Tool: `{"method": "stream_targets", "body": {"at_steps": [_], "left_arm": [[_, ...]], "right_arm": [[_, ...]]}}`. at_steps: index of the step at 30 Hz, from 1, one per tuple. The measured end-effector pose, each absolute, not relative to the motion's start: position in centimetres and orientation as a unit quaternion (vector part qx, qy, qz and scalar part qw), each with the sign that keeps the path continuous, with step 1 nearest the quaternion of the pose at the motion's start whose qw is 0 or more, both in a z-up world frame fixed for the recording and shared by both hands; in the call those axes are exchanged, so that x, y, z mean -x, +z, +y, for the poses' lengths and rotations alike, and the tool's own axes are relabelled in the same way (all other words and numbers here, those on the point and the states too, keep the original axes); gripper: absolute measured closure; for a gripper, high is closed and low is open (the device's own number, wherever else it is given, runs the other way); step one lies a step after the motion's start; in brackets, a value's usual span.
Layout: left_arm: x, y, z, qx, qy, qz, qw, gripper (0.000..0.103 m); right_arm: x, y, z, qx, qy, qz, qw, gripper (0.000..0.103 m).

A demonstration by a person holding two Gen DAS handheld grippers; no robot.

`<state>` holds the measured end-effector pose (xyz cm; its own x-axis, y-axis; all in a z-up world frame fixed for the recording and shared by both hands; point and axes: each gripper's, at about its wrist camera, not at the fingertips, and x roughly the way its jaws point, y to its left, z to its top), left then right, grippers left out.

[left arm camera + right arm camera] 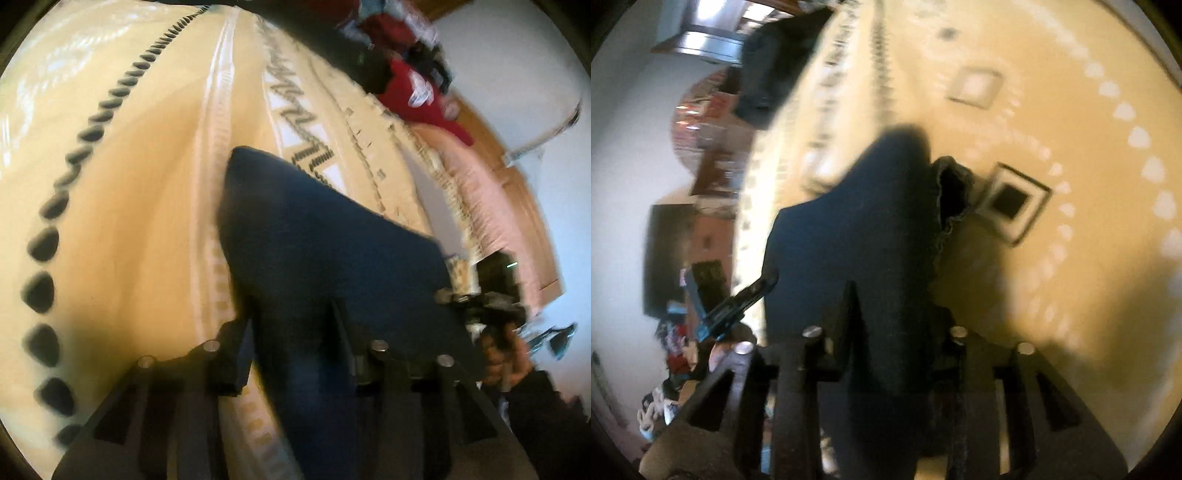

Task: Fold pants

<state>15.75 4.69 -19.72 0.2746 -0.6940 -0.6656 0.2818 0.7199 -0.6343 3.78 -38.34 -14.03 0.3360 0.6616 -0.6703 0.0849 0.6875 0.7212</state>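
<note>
The dark pants (pixel 325 236) fill the near middle; left of them the cream bedspread (pixel 129 192) lies bare, while heaped clothes (pixel 413 85) crowd the far right

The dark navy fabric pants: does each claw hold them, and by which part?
Yes. Both the left claw and the right claw grip the dark navy fabric pants by an edge; which edge is unclear.

Under my claws: cream patterned bedspread (pixel 122 206), black teardrop border, fringed edge. Beyond it, red garment heap (pixel 413 88), pink cover (pixel 476 192), wooden floor (pixel 517 184), white wall (pixel 517 66).
</note>
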Motion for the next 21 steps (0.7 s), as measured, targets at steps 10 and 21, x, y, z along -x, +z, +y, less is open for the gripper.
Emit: {"method": "stream_targets", "body": {"at_steps": [10, 21], "left_arm": [[-4.1, -13.5, 4.9, 0.098, -0.389, 0.410, 0.819, 0.055], [6.0, -13.1, 6.4, 0.119, -0.378, 0.445, 0.803, 0.048]], "right_arm": [[6.2, -4.5, -34.5, -0.140, 0.202, 0.408, 0.880, 0.061], [13.6, -8.0, -31.6, -0.124, 0.155, 0.444, 0.874, 0.054]]}}
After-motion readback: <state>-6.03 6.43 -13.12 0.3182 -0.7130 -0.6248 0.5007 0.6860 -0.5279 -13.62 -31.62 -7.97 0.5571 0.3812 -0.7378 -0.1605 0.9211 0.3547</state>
